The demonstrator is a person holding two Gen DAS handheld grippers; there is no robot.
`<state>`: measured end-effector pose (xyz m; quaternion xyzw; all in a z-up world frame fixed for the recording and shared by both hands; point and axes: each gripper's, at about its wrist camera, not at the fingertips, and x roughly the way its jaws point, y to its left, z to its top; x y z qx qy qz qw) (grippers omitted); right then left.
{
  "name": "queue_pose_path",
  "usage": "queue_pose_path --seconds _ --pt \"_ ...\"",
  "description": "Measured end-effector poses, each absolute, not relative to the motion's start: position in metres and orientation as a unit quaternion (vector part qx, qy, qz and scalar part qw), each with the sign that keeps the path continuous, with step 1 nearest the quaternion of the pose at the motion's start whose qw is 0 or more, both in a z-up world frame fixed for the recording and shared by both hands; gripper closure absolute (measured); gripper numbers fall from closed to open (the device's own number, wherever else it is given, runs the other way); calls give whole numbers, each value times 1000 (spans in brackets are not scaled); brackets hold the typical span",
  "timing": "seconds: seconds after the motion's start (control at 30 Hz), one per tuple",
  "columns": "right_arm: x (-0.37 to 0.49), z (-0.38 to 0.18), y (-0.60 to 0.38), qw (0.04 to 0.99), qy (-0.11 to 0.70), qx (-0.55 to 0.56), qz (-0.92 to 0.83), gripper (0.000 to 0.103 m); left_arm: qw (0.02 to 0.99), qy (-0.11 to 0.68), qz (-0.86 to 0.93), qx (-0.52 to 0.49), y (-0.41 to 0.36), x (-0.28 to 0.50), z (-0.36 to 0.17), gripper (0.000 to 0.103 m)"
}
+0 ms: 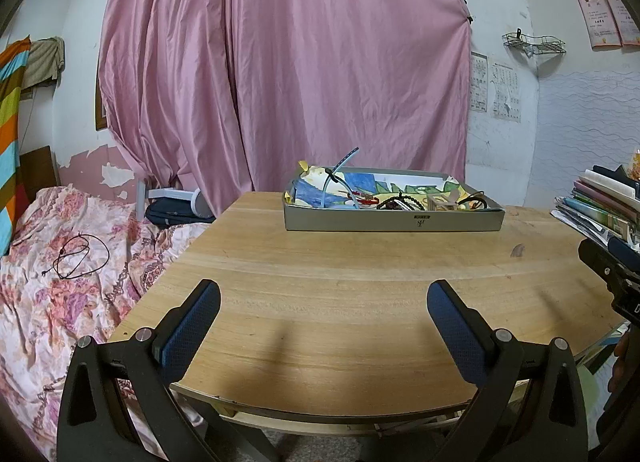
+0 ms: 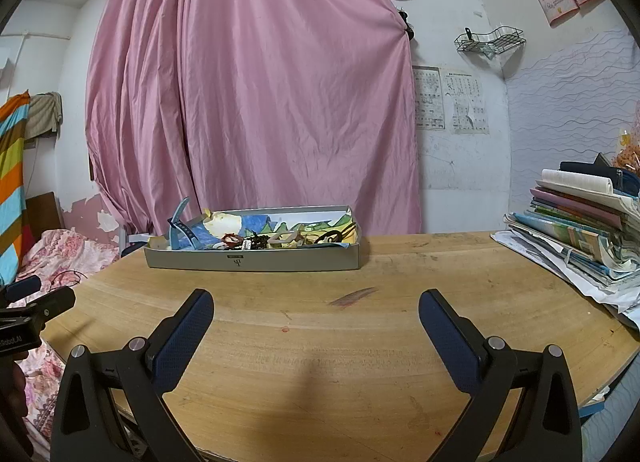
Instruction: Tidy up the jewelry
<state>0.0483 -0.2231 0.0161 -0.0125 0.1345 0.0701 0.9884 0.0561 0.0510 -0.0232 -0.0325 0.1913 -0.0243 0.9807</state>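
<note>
Both grippers hang low over the near edge of the wooden surface (image 2: 320, 342), well back from the grey tray (image 2: 256, 260) at the far side. Left gripper (image 1: 323, 326): fingers spread wide, nothing between them. Right gripper (image 2: 316, 336): same, spread and empty. My read: a neutral stance, both cameras squared on the tray, hands clear of it.

Jewelry (image 2: 256, 240) sits bunched inside the tray on a painted paper liner: dark bead strands, a red ring-shaped piece, a pale square frame, black loops. A blue watch (image 2: 181, 228) leans over the left rim, strap sticking up. Nothing loose on the surface, so this fits either sorting finished or items waiting in the tray.

A black cord (image 1: 80, 258) lies on the bed, apart.

Writing: small dark logo on the tray front, unreadable. Left gripper body reads roughly "RobotAI" in the right view; wall sheets too small to read
</note>
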Motion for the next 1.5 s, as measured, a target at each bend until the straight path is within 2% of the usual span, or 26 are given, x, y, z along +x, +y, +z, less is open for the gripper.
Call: queue_pose_path --seconds 1.5 --pt "45 13 -223 989 130 -12 73 0 981 192 -25 -30 48 55 -24 2"
